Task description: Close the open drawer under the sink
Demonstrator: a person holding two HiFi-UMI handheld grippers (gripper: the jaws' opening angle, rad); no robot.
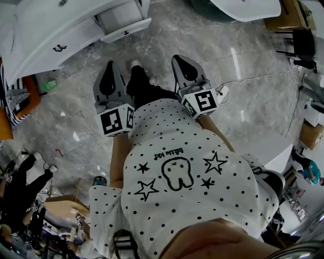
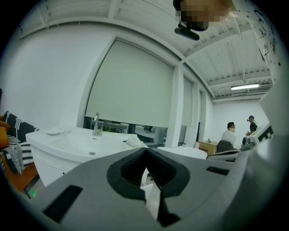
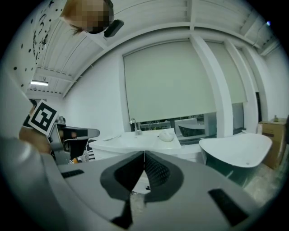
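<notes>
Head view: the person stands on a grey marble floor (image 1: pixel 238 55) with both forearms bent forward at the waist of a dotted white shirt (image 1: pixel 177 177). The left gripper (image 1: pixel 109 67) and the right gripper (image 1: pixel 178 58) are held side by side, close together, pointing away from the body. Each carries its marker cube next to the shirt. The open drawer (image 1: pixel 124 23) juts out of the white vanity cabinet (image 1: pixel 45 35) at the far left, its front bearing a small dark pull, well apart from both grippers. A white bathtub (image 1: pixel 248 7) sits at the far right.

Left gripper view: the left gripper (image 2: pixel 146 152) points nearly level, its jaws pressed together with nothing between them. Beyond them to the left are the sink (image 2: pixel 76 144), its faucet (image 2: pixel 96 124) and a white cloth (image 2: pixel 135 143), under a pale roller blind (image 2: pixel 131 85).

Right gripper view: the right gripper (image 3: pixel 144 155) is also nearly level, with its jaws together and empty. The sink (image 3: pixel 135 143) lies straight ahead and the bathtub (image 3: pixel 237 151) is to its right
</notes>
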